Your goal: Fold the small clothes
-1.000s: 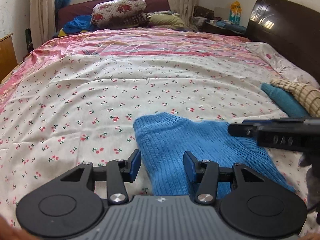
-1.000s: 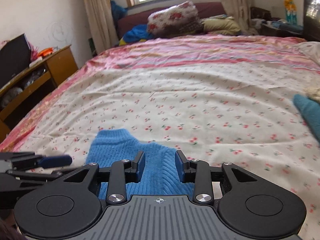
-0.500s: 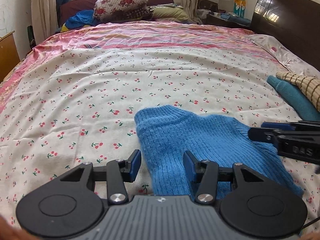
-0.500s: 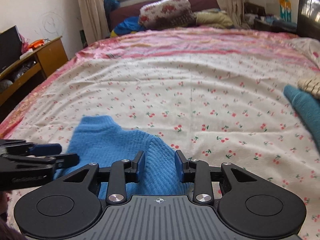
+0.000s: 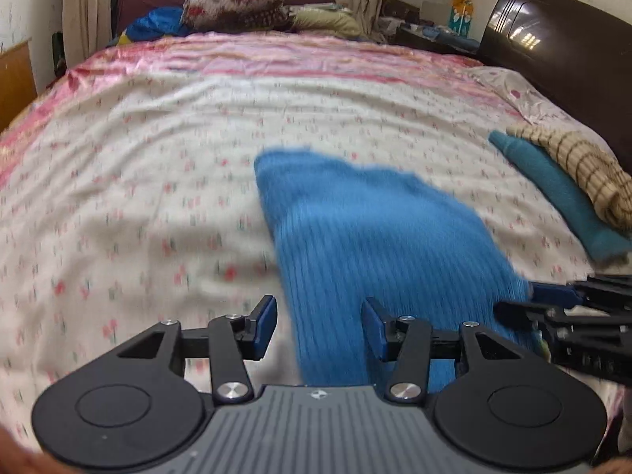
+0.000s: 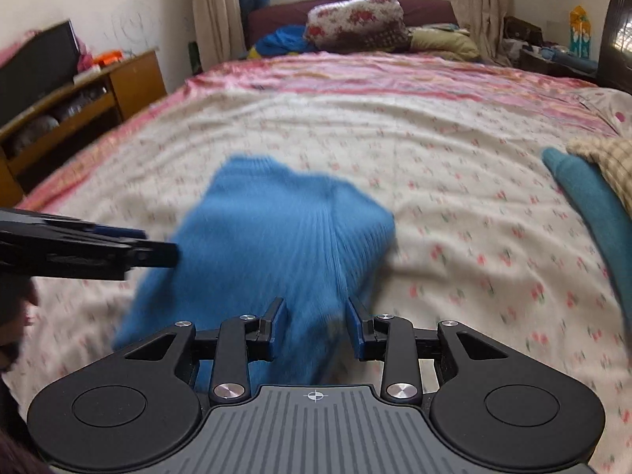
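A blue ribbed knit sweater (image 5: 375, 229) (image 6: 276, 229) lies on the cherry-print bedsheet (image 5: 138, 197), blurred by motion. My left gripper (image 5: 318, 328) straddles the sweater's left edge. Cloth reaches its right pad, while a strip of sheet shows beside its left pad, so the jaws stand apart. My right gripper (image 6: 315, 330) has bunched knit filling the gap between its pads, and a ridge of cloth runs up from it. In the left wrist view the right gripper (image 5: 553, 304) shows at the sweater's right edge. In the right wrist view the left gripper (image 6: 158, 249) shows at its left edge.
A folded teal garment (image 5: 561, 197) (image 6: 592, 205) with a plaid one (image 5: 572, 166) on top lies at the right of the bed. The dark headboard (image 5: 553, 47) stands behind it. Pillows and bedding (image 5: 237, 0) pile up at the far end. A wooden cabinet (image 6: 79, 98) stands left of the bed.
Both grippers have shifted across the bed, and the picture is now blurred. More of the sweater shows ahead of them, its far edge higher in view. The jaw gaps look unchanged.
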